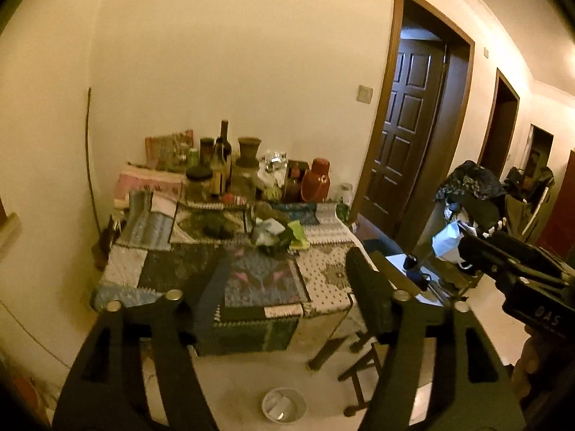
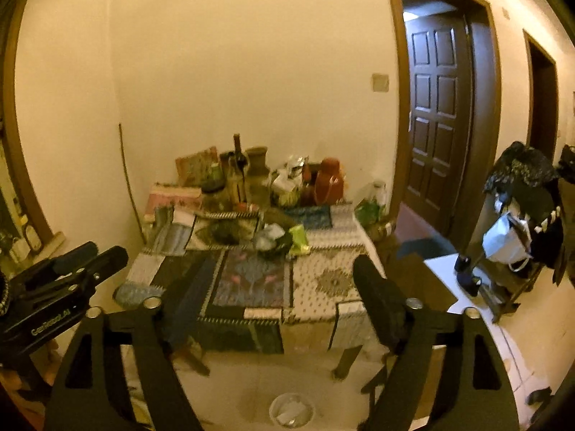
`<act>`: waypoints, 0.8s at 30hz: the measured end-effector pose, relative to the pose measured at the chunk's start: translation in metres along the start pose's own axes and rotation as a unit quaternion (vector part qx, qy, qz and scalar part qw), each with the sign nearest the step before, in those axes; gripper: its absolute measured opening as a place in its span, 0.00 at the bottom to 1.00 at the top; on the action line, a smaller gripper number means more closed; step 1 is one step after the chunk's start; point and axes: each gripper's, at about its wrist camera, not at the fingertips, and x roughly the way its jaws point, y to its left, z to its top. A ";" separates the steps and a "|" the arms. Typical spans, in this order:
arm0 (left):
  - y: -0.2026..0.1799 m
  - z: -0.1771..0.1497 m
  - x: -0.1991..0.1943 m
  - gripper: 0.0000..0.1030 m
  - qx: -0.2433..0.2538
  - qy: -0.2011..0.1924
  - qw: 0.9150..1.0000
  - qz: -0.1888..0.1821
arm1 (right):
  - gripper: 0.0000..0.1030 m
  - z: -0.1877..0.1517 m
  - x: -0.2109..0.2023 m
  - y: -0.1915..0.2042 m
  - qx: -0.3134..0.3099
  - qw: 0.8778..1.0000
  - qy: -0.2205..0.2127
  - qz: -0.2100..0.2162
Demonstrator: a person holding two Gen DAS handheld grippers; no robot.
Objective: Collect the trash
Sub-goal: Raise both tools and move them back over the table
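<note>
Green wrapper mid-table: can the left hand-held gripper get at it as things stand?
Probably yes. The left hand-held gripper is open and empty, with only bare tablecloth between it and the green wrapper, which lies clear of the bottles behind.

The near half of the table (image 1: pixel 323 273) is bare cloth, open to a reach from the front. Its far edge against the wall is crowded with bottles (image 1: pixel 223 158) and jars (image 1: pixel 198 179), and a heap of wrappers (image 1: pixel 278 233) lies mid-table. Bare floor is seen in front, broken only by a small bin (image 2: pixel 291 411). To the right, passage is narrowed by a folding stool (image 1: pixel 359 362) and a loaded rack (image 2: pixel 521 215).
</note>
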 end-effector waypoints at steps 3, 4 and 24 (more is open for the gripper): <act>-0.001 0.007 0.008 0.76 0.001 -0.007 1.000 0.008 | 0.86 0.006 0.011 -0.006 0.005 1.000 0.004 -0.003; -0.001 0.009 0.013 0.79 0.000 -0.009 1.000 0.011 | 0.87 0.008 0.015 -0.009 0.008 1.000 0.004 -0.002; -0.037 0.088 0.184 0.83 -0.071 -0.014 0.993 0.094 | 0.87 0.097 0.149 -0.100 -0.035 0.996 0.011 0.080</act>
